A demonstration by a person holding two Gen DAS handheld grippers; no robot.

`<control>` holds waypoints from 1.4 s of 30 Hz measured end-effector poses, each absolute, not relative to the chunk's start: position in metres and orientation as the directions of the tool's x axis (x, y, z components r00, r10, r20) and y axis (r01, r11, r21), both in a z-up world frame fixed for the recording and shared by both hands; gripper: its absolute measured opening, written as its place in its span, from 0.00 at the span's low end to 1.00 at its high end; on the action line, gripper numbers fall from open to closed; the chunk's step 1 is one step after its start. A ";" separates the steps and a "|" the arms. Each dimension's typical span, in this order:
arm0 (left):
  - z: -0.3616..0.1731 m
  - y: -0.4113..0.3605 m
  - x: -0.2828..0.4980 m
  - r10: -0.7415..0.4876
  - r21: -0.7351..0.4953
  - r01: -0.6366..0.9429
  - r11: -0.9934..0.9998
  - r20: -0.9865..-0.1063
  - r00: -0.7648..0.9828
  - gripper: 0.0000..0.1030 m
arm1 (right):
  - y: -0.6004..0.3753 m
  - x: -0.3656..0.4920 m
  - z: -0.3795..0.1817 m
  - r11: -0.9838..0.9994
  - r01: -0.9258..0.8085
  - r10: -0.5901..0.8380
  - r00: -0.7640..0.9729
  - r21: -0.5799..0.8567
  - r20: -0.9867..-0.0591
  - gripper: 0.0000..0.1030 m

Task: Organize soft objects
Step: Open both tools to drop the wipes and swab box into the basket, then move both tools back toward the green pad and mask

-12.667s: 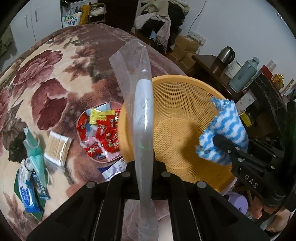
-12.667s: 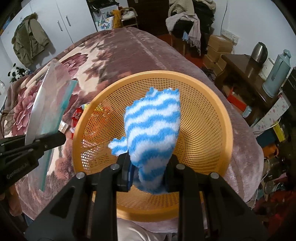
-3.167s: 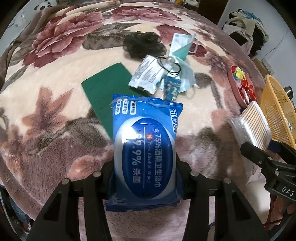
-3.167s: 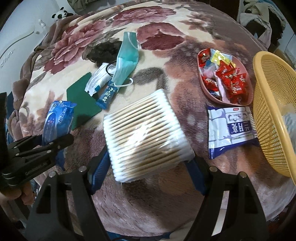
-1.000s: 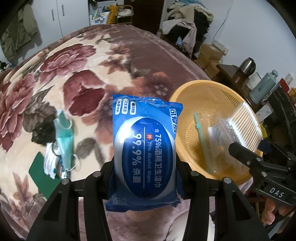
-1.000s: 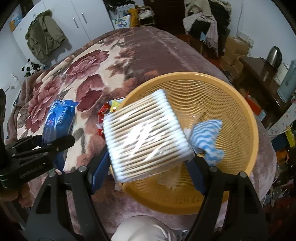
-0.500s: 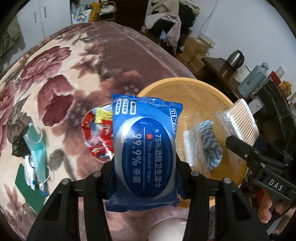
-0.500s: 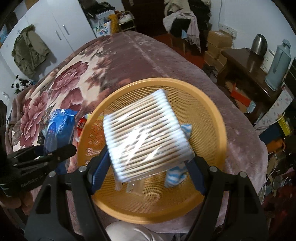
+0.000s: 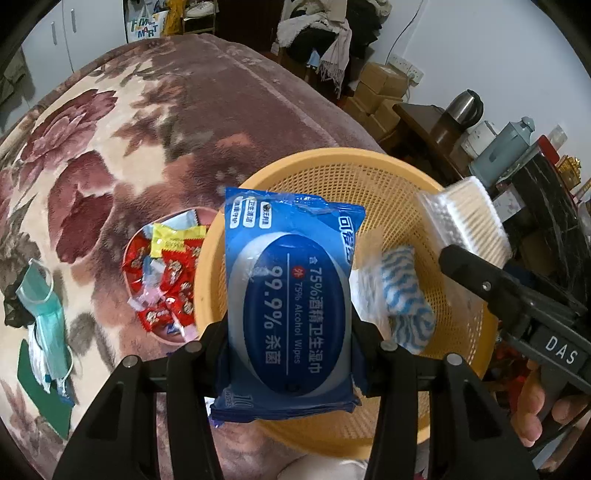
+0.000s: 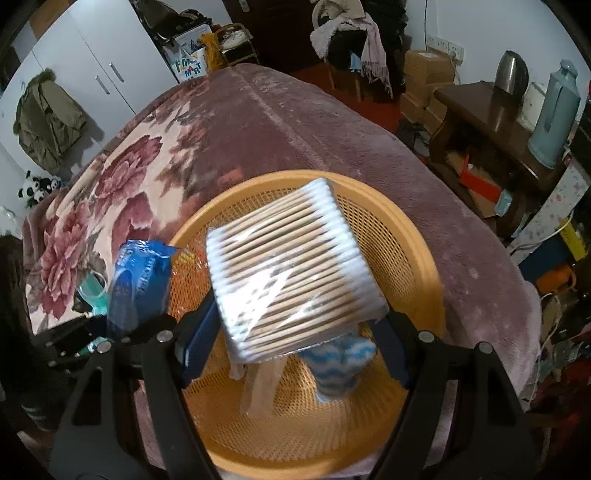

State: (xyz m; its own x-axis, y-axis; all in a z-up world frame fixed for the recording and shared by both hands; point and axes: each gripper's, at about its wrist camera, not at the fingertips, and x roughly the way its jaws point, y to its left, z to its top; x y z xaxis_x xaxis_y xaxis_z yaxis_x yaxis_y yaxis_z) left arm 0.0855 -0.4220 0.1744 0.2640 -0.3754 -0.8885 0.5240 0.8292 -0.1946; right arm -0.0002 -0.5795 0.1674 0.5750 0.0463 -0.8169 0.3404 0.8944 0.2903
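The left tool (image 9: 290, 338) squeezes a blue pack of wet wipes (image 9: 290, 306) above the round orange mesh basket (image 9: 332, 170). The right tool (image 10: 295, 325) squeezes a clear pack of cotton swabs (image 10: 291, 273) over the basket, where a blue-and-white striped cloth (image 10: 338, 363) lies.

1. Home, lived-in bedroom or living room.
2. Floral plush blanket (image 10: 122, 177) covers the big surface.
3. White wardrobe (image 10: 92, 62) at the back, a green jacket (image 10: 44, 122) hanging on it.
4. Clothes piled on a chair (image 10: 354, 33).
5. Cardboard boxes (image 10: 424, 77) stacked by the wall.
6. Dark wooden side table (image 10: 491, 114) holds a metal kettle (image 10: 511, 72) and a blue thermos (image 10: 552, 114).
7. Panda soft toys (image 10: 37, 186) at the left edge.
8. Dish of wrapped sweets (image 9: 162, 280) and a face mask (image 9: 44, 310) lie on the blanket.
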 end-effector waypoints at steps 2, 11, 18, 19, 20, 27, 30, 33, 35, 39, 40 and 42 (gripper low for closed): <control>0.174 -0.424 0.089 -0.386 -0.206 0.521 0.828 -0.884 0.265 0.56 | -0.582 0.002 0.165 0.887 0.323 0.081 0.592 0.329 -0.802 0.76; 0.183 -0.410 0.085 -0.363 -0.173 0.504 0.846 -0.880 0.307 0.99 | -0.580 -0.010 0.161 0.888 0.334 0.078 0.568 0.316 -0.819 0.82; 0.183 -0.391 0.077 -0.298 -0.101 0.489 0.866 -0.891 0.343 0.99 | -0.571 -0.020 0.159 0.894 0.337 0.073 0.542 0.296 -0.837 0.97; 0.182 -0.388 0.077 -0.292 -0.097 0.486 0.868 -0.893 0.344 0.99 | -0.569 -0.021 0.159 0.896 0.337 0.070 0.537 0.289 -0.841 0.98; 0.181 -0.386 0.077 -0.287 -0.093 0.483 0.871 -0.894 0.344 0.99 | -0.567 -0.023 0.158 0.899 0.336 0.065 0.533 0.282 -0.844 0.98; 0.175 -0.370 0.074 -0.270 -0.088 0.469 0.879 -0.902 0.336 0.99 | -0.554 -0.026 0.156 0.916 0.333 0.036 0.488 0.224 -0.872 0.98; 0.173 -0.366 0.072 -0.264 -0.083 0.470 0.879 -0.905 0.333 0.99 | -0.549 -0.026 0.155 0.920 0.328 0.035 0.474 0.213 -0.880 0.98; 0.170 -0.361 0.070 -0.261 -0.083 0.470 0.879 -0.908 0.328 0.99 | -0.543 -0.027 0.155 0.924 0.320 0.038 0.467 0.208 -0.884 0.98; 0.169 -0.358 0.070 -0.261 -0.084 0.467 0.880 -0.908 0.328 0.99 | -0.539 -0.027 0.156 0.926 0.317 0.037 0.464 0.205 -0.885 0.98; 0.170 -0.353 0.068 -0.263 -0.089 0.462 0.882 -0.907 0.329 0.99 | -0.534 -0.027 0.157 0.930 0.311 0.032 0.463 0.196 -0.886 0.98; 0.170 -0.352 0.068 -0.264 -0.089 0.461 0.883 -0.907 0.330 0.99 | -0.533 -0.027 0.157 0.930 0.311 0.031 0.461 0.194 -0.887 0.98; 0.171 -0.350 0.069 -0.266 -0.094 0.457 0.884 -0.906 0.329 0.99 | -0.531 -0.027 0.157 0.931 0.310 0.030 0.458 0.191 -0.888 0.98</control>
State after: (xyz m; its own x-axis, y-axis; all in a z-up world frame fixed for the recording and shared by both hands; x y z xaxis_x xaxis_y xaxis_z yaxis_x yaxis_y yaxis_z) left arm 0.0687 -0.3500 0.1705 0.3294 -0.2664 -0.9058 0.4574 0.8843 -0.0937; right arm -0.0270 -0.5308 0.1572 0.4583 0.0302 -0.8883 0.3095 0.9314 0.1913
